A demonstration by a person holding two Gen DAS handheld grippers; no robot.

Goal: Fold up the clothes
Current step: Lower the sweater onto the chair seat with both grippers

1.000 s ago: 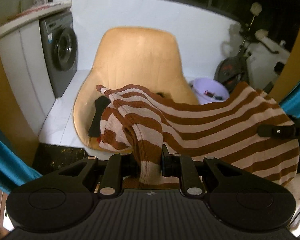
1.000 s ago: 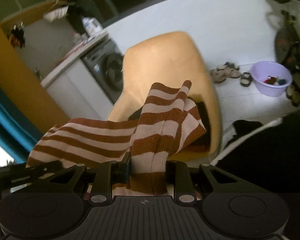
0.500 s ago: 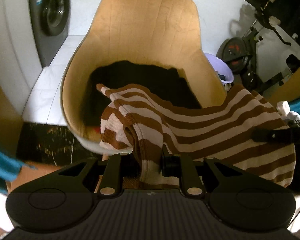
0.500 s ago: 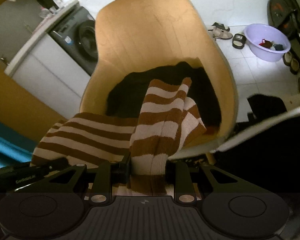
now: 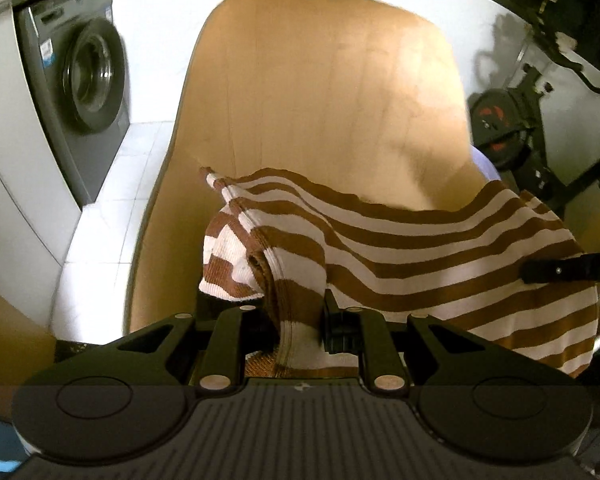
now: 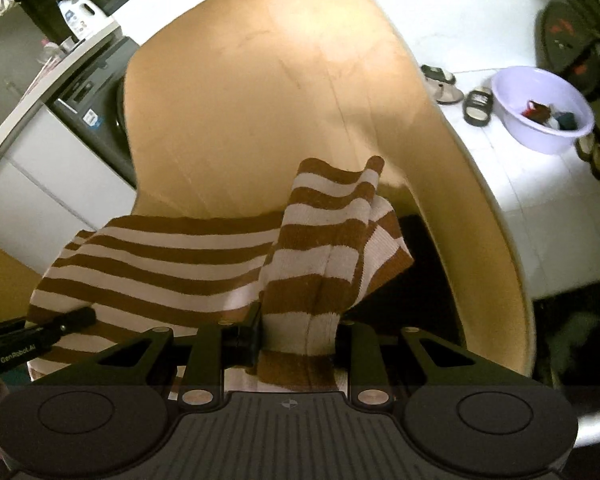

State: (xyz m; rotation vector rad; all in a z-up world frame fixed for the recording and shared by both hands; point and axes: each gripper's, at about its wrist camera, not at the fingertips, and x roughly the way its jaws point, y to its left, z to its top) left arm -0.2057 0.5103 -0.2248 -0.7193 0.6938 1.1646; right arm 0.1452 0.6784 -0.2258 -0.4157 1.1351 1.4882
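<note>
left gripper clamped on bunched ribbed knit of brown-and-cream striped sweater | right gripper pinching the other end, cloth slung between them | just beyond: tan moulded shell chair, dark garment on seat | farther: white tile floor, grey washing machine, lilac basin, exercise bike

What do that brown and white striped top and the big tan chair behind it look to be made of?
The brown and white striped top looks like soft ribbed knit, cotton or wool: fine ridges show and it drapes limply. The big tan shell chair looks upholstered in matt suede-like or faux-leather fabric, with faint stitched seams; I can't tell which.
</note>
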